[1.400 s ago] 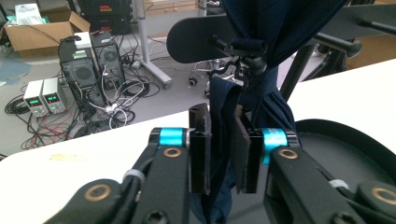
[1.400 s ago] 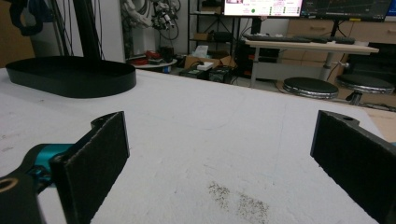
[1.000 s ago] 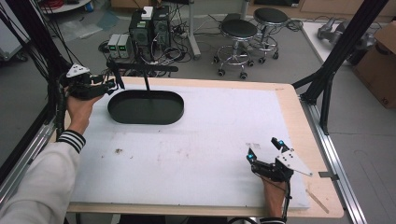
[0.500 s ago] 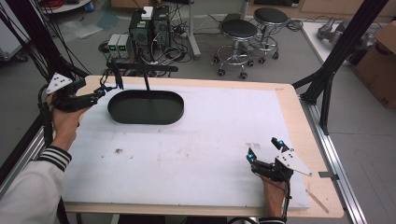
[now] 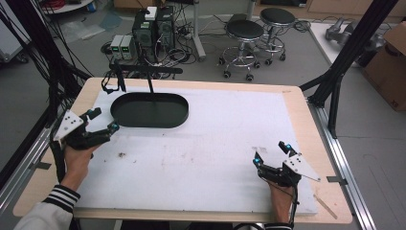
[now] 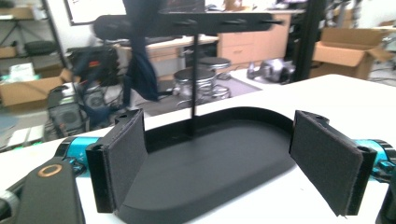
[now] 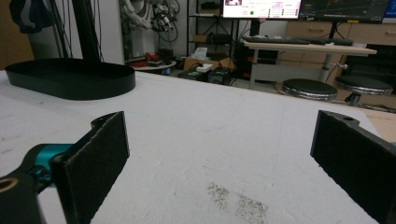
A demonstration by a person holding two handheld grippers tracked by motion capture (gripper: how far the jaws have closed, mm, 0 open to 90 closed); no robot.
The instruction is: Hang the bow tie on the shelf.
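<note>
Our left gripper (image 5: 101, 120) is wide open and empty, just left of the black oval tray (image 5: 149, 109) at far left, whose long axis runs left-right. Right gripper (image 5: 271, 153), also open and empty, sits well apart at near right.

Wooden table (image 5: 306, 103) — white mat (image 5: 215, 143), black tray (image 5: 149, 110)

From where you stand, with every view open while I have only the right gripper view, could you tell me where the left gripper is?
Observer: The left gripper is at the table's left edge, beside the black oval tray, jaws open.
Operator: Is anything between its jaws?
Observer: No; the left gripper view looks between them into the tray.
Operator: Does anything stand in that tray?
Observer: A thin black post rises from its far side to a crossbar with pegs.
</note>
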